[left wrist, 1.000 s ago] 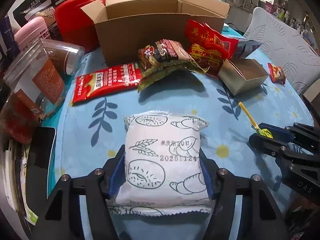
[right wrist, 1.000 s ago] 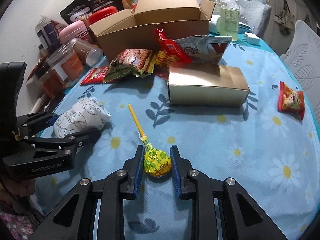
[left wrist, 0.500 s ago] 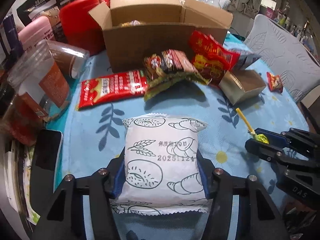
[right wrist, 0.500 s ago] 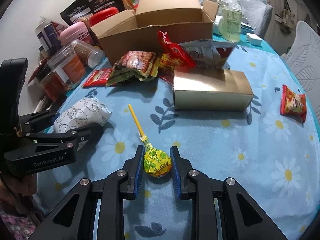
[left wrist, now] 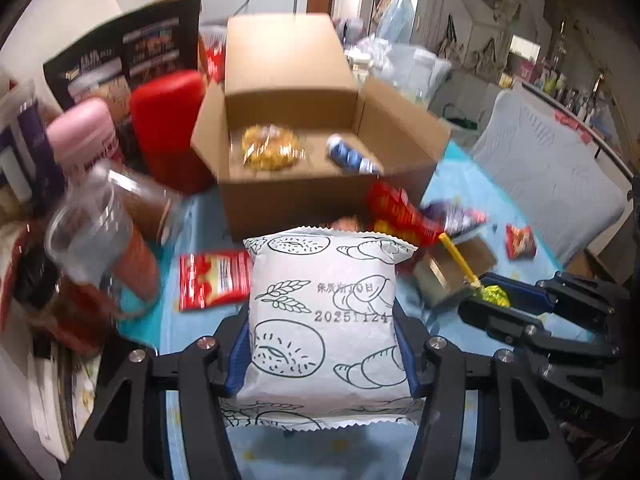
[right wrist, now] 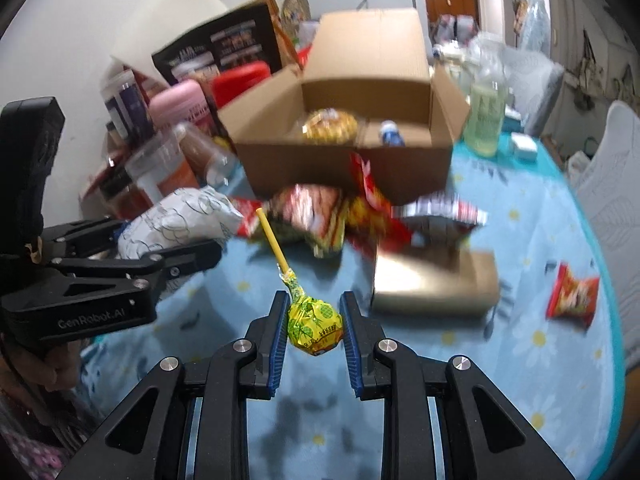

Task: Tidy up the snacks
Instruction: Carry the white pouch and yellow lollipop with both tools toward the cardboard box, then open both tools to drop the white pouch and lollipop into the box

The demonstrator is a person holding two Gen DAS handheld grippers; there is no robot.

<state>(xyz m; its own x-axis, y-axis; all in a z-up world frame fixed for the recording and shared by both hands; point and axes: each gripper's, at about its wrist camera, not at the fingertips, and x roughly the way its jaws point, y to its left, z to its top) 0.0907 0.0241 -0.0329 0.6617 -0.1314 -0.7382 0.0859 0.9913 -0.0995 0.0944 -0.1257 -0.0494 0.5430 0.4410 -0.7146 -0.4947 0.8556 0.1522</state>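
Note:
My left gripper (left wrist: 324,344) is shut on a white bread packet (left wrist: 324,312) printed with croissant drawings and holds it above the table. My right gripper (right wrist: 314,320) is shut on a yellow-wrapped lollipop (right wrist: 314,324), its stick pointing forward. An open cardboard box (left wrist: 304,196) stands ahead, with a golden snack (left wrist: 270,152) and a blue-white item (left wrist: 352,156) inside. The box also shows in the right wrist view (right wrist: 344,168). The left gripper and packet (right wrist: 180,216) appear at the left of the right wrist view.
Red and green snack packets (right wrist: 320,220) lie before the box. A gold carton (right wrist: 436,284) and a small red packet (right wrist: 572,294) lie on the blue floral tablecloth (right wrist: 520,360). Jars, a pink bottle (left wrist: 80,136) and a red container (left wrist: 168,120) crowd the left.
Both grippers have lifted from the table with their items and moved toward the box. The box's inside has come into view.

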